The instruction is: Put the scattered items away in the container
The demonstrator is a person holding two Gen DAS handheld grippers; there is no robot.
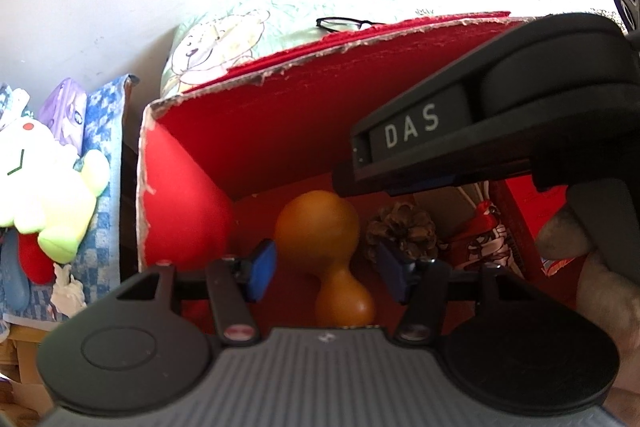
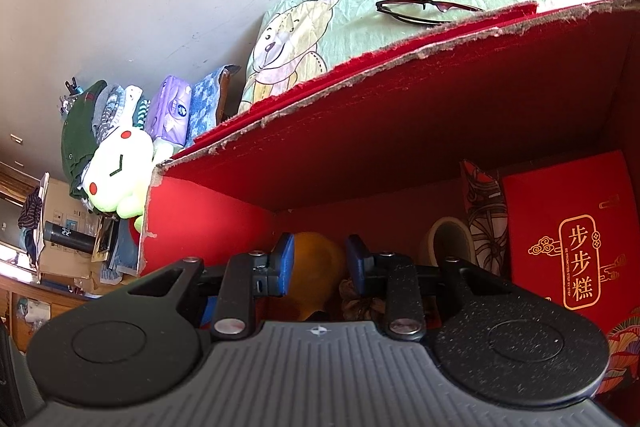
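A red cardboard box (image 1: 280,115) with torn edges is the container; it also fills the right wrist view (image 2: 400,131). Inside lie an orange gourd (image 1: 320,227), a pine cone (image 1: 404,227) and a red patterned packet (image 1: 484,239). My left gripper (image 1: 326,269) is open above the gourd, its blue pads either side of the gourd's neck without touching. My right gripper (image 2: 320,263) is open and empty over the gourd (image 2: 316,259) and pine cone (image 2: 360,303). A tape roll (image 2: 448,243) and a red gift box (image 2: 576,235) stand in the box's right part.
The right gripper's black body (image 1: 500,107) crosses the box's upper right in the left wrist view. A green-white plush toy (image 1: 40,183) lies left of the box. Glasses (image 2: 424,9) lie on a bear-print pillow (image 2: 360,7) behind it. Folded clothes (image 2: 104,107) are stacked by the wall.
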